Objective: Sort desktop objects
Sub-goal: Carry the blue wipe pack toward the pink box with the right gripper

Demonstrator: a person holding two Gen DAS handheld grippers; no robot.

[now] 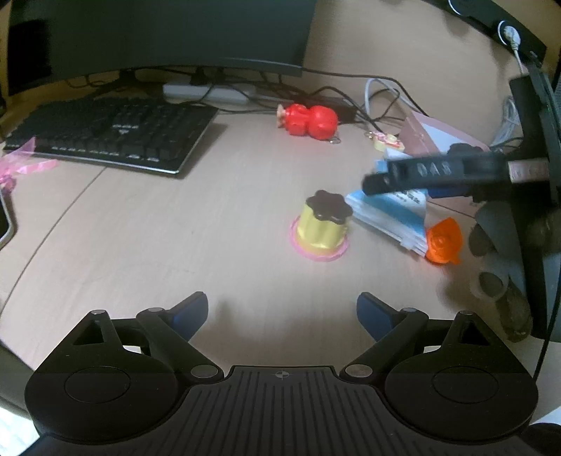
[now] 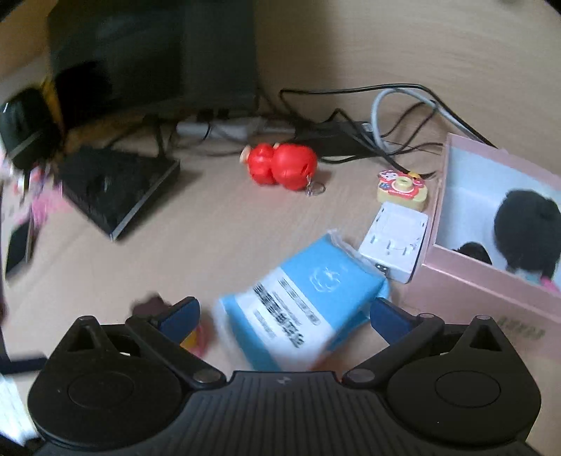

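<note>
My left gripper [image 1: 281,313] is open and empty above the desk. Ahead of it stands a yellow pudding toy [image 1: 323,226] with a dark top on a pink base. A blue tissue pack [image 1: 392,214] and an orange toy [image 1: 443,242] lie to its right. A red toy [image 1: 308,120] lies further back. My right gripper [image 2: 284,312] is open, with the blue tissue pack [image 2: 298,308] between and just ahead of its fingers. The red toy [image 2: 280,167], a small yellow camera toy [image 2: 401,186] and a white charger [image 2: 396,240] lie beyond. The right gripper's body [image 1: 438,175] shows in the left wrist view, above the tissue pack.
A pink open box [image 2: 498,242] with dark items inside stands at the right. A black keyboard [image 1: 108,133] and a monitor [image 1: 157,31] are at the back left. A power strip [image 1: 207,92] and cables [image 2: 392,115] run along the back. A pink wrapper [image 1: 21,165] lies at the far left.
</note>
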